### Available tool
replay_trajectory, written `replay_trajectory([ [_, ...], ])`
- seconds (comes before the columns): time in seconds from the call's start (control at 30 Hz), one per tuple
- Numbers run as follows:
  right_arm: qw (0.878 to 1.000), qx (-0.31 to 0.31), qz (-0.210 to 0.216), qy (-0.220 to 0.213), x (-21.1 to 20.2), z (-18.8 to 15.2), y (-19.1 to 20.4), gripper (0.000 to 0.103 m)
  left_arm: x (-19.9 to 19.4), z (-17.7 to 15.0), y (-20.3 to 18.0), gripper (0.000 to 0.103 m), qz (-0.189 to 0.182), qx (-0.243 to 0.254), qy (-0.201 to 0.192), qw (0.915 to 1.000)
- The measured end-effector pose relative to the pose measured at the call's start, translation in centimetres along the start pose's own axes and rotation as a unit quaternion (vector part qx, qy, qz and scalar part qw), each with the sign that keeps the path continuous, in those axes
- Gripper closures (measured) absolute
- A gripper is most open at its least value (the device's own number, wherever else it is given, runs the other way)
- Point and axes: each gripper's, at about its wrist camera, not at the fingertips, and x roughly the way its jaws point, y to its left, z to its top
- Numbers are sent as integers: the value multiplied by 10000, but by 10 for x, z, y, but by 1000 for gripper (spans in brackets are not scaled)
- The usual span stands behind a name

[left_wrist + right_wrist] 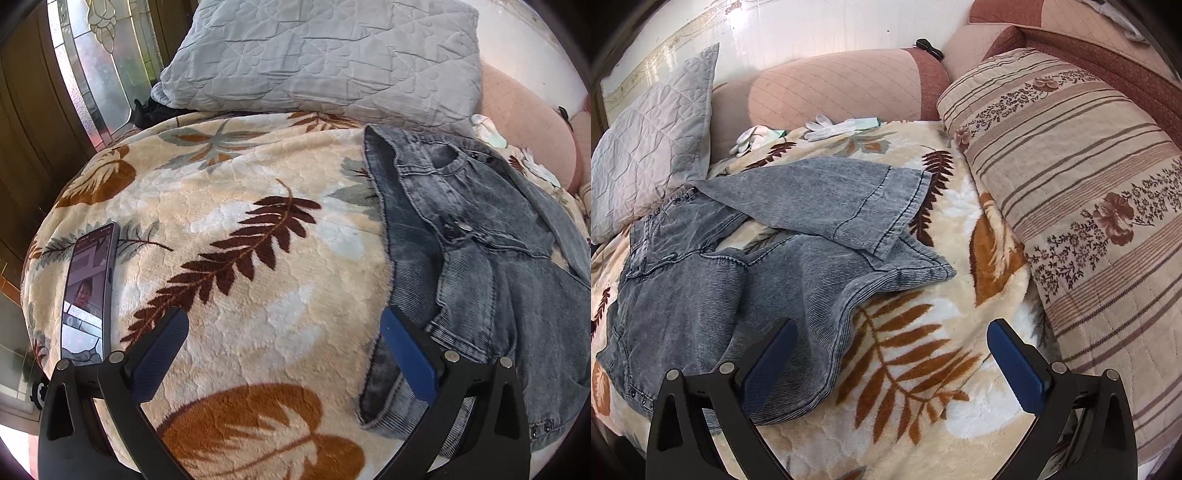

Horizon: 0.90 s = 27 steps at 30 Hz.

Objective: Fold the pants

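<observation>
1. Pants (713, 266) lie rumpled on the blanket (923, 369), legs crossed, so they need flattening first.
2. Left claw (284, 354) and right claw (892, 358) both gape wide, empty, hovering by the edges.

Both views are bright and evenly lit by soft daylight. In the left view light comes through the frosted glass door panel (96, 70), which glares pale. The white wall (820, 26) in the right view is washed out. Shadows are faint and soft. Focus is sharp centrally; fisheye bending curves everything, with dark blurred corners.
</observation>
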Motion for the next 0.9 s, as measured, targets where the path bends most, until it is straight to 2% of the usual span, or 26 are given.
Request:
replay_trajectory([
  [0.33, 10000, 8, 72, 53, 10, 3, -6, 0, 6, 2, 2, 0, -36, -118, 199, 9997],
  [0.5, 9987, 320, 373, 156, 17, 9, -27, 0, 2, 3, -3, 0, -470, -280, 511, 9972],
  [0.6, 9954, 687, 557, 376, 31, 12, -45, 0, -2, 2, -13, 0, -755, -279, 695, 9943],
  [0.7, 9893, 1030, 806, 654, 52, 16, -54, 0, 0, -1, -22, 0, -1075, -406, 1023, 9881],
  [0.8, 9768, 1467, 1313, 839, 72, 19, -58, 0, 4, -9, -30, 0, -1510, -714, 1386, 9762],
  [0.9, 9644, 1815, 1633, 1013, 91, 22, -54, 0, 11, -18, -43, 0, -1910, -972, 1705, 9618],
])
